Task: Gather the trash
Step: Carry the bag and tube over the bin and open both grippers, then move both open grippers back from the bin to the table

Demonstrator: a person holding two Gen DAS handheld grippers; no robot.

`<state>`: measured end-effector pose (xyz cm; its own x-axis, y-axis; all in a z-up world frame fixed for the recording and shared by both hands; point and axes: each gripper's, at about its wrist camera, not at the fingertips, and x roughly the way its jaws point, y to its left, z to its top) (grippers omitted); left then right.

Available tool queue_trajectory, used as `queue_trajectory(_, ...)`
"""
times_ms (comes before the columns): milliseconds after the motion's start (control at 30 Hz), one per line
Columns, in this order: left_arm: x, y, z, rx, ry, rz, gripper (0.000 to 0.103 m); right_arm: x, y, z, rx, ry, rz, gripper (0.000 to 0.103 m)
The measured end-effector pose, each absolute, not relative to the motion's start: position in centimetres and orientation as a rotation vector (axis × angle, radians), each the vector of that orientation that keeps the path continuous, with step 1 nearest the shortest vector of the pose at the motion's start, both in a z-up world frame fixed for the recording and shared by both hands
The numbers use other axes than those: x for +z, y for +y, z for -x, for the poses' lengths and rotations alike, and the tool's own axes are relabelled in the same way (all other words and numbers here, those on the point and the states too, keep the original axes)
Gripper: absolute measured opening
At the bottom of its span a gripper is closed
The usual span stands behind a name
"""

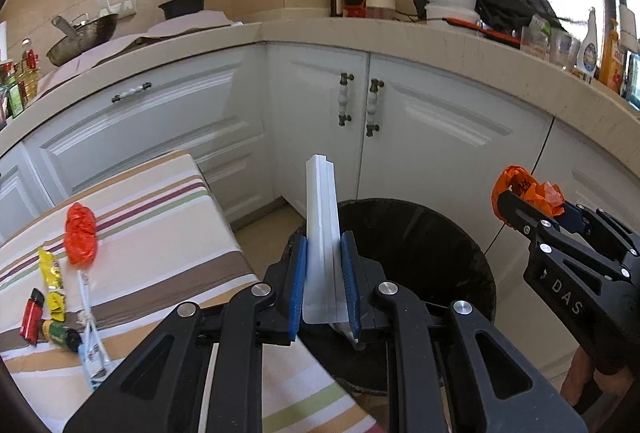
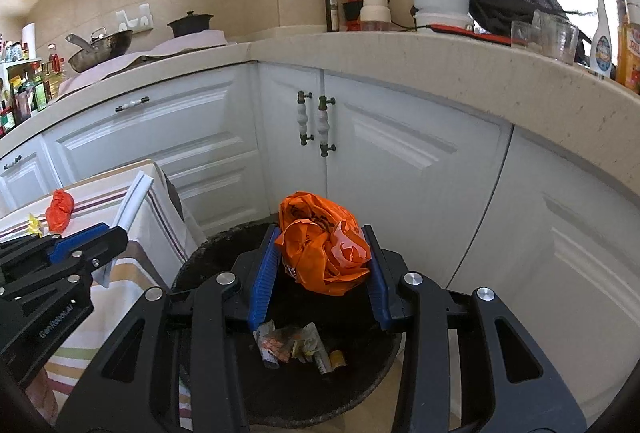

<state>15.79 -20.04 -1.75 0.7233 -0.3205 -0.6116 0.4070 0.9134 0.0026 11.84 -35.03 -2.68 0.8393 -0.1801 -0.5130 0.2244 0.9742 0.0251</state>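
My left gripper [image 1: 323,237] is shut on a flat white packet [image 1: 320,201] that stands upright between the blue pads, above the near rim of a black lined trash bin [image 1: 424,217]. My right gripper [image 2: 320,229] is shut on a crumpled orange plastic bag [image 2: 326,249], held over the bin [image 2: 208,245]. Several wrappers [image 2: 296,347] lie on the bin's bottom. From the left wrist, the right gripper [image 1: 532,201] with the orange bag [image 1: 526,185] shows at the right. From the right wrist, the left gripper [image 2: 114,235] and white packet [image 2: 132,203] show at the left.
Left of the bin, a table with a striped cloth [image 1: 168,209] carries a red crumpled wrapper [image 1: 80,233], a yellow wrapper [image 1: 52,273], a red lighter [image 1: 32,313] and a white wrapper [image 1: 90,325]. White cabinets [image 1: 420,137] and a cluttered counter stand close behind the bin.
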Motion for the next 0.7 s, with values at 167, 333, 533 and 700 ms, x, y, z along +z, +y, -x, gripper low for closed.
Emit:
queue_trajectory(167,-2.7,-21.0,-17.0,-0.400,0.674,-0.157,0.019,-3.8,-35.5,-13.0,-0.218,0.553,-0.095,0.039)
queue_trajectory(333,-3.6,-22.1,-17.9,-0.406,0.701,-0.176,0.019,-4.7,-36.2,-13.9,-0.232,0.562,-0.106,0.039)
queue_trajectory(533,-4.5,-22.9,-19.0,-0.407,0.751,-0.181,0.022,-5.6,-36.9,-15.2,-0.240,0.582,-0.115,0.041)
queue_trajectory(700,-4.7,-22.7,-19.4,-0.400,0.763,-0.161,0.040,-5.6,-37.2,-15.1,-0.249,0.576,-0.121,0.054)
